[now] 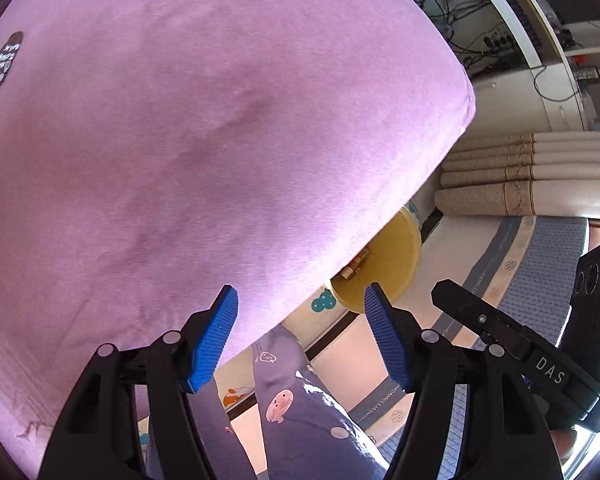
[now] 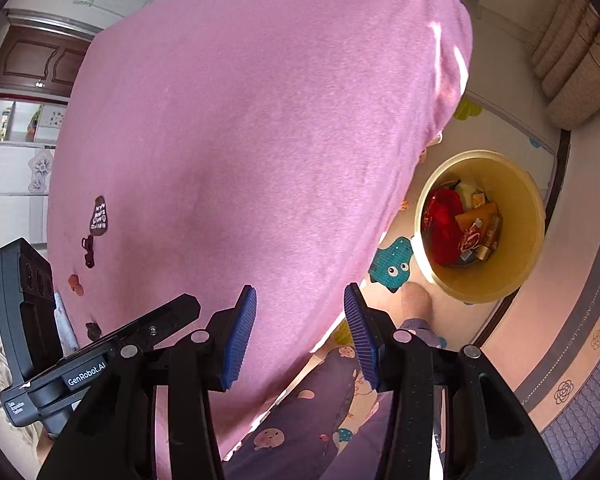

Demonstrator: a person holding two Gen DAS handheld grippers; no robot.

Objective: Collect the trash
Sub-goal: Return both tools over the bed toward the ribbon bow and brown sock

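Nearest in both views, the grippers. Left gripper (image 1: 302, 336): blue pads wide apart, nothing between them. Right gripper (image 2: 300, 334): pads apart too, a narrower gap, also empty. Neither carries trash.

Just past the fingers, the person's pink shirt (image 2: 236, 140) fills most of both frames, with patterned purple trousers (image 2: 300, 416) below. Both grippers point steeply down along the body, so the view of the floor is largely blocked.

Beyond that, the yellow bin (image 2: 516, 200) stands upright on the cartoon play mat (image 2: 392, 264), near the person's foot (image 2: 416, 300). In the right wrist view its inside shows a pile of wrappers (image 2: 464, 224): red foil, orange and brown packets. In the left wrist view only the bin's edge peeks from under the shirt.

Farthest, a patterned rug (image 2: 580, 340) and rolled mats (image 1: 520, 176).

Judgement: collecting looks well along or done, since trash sits in the bin and no loose litter shows on the visible floor. Hidden floor could still hold pieces; cannot tell.
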